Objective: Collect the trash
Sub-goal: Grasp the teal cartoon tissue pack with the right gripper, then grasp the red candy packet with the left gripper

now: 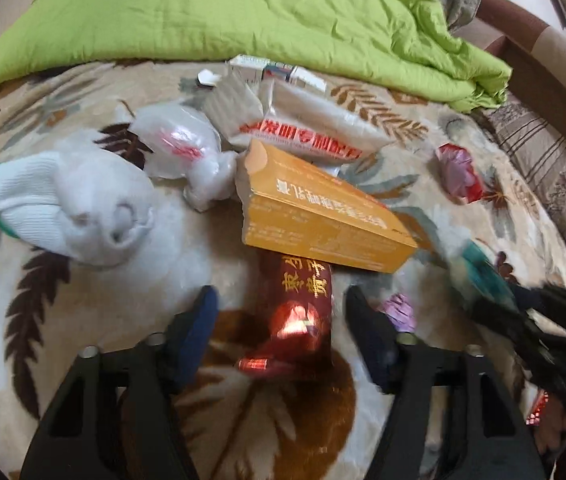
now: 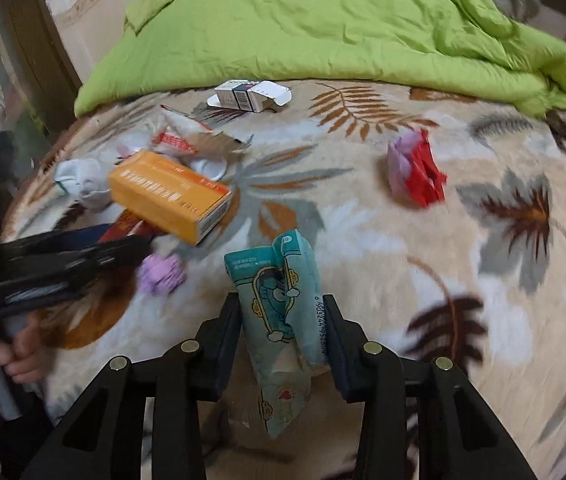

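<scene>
On a leaf-patterned bed blanket, litter lies scattered. Right claw is clamped on a teal tissue packet. Left claw hangs with jaws apart around a red foil wrapper, beneath an orange box. A white sock lies left; a green quilt behind.

The right gripper clamps a crumpled teal tissue packet, with an orange cardboard box up-left of it and a red-and-lilac crumpled wrapper up-right.
</scene>
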Motion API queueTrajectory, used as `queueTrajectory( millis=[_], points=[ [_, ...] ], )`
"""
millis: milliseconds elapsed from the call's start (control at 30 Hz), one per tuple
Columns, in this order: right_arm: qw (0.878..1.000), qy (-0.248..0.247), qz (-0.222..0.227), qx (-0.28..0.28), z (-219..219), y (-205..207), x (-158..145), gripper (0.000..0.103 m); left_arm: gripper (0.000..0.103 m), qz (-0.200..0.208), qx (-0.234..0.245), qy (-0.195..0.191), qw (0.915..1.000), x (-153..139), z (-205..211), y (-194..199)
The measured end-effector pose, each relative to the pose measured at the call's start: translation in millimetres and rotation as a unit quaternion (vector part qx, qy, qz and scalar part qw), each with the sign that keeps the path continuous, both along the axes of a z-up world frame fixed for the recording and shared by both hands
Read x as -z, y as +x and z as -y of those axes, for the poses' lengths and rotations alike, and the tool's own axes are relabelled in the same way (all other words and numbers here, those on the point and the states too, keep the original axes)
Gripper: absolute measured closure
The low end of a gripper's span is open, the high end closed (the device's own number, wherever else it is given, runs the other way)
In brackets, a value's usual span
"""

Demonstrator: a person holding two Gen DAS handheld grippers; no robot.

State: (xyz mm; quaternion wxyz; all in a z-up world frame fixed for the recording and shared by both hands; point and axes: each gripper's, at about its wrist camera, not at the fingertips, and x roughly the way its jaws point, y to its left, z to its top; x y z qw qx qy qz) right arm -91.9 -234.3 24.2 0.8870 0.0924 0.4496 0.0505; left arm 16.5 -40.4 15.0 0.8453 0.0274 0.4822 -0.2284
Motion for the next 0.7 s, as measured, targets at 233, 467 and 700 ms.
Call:
queueTrajectory(
  millis=[233,467,700],
  points=[
    [0.999,0.039,0.017,0.029,0,-37,-10,0.060,0.070,0.002,-0.012,-0.015,0.9998,-4,-13,-17],
    [0.999,0.027,0.019,0.014,-24,-68,-11,0.060,0.070,-0.008,0.000,-0.028,0.9996,-10,-39,-91],
    [0.999,0.004,0.037,0.015,-31,-73,-14,0.060,0.069,-0.004,-0.005,-0.025,0.9997,-6,-39,-106]
  ],
)
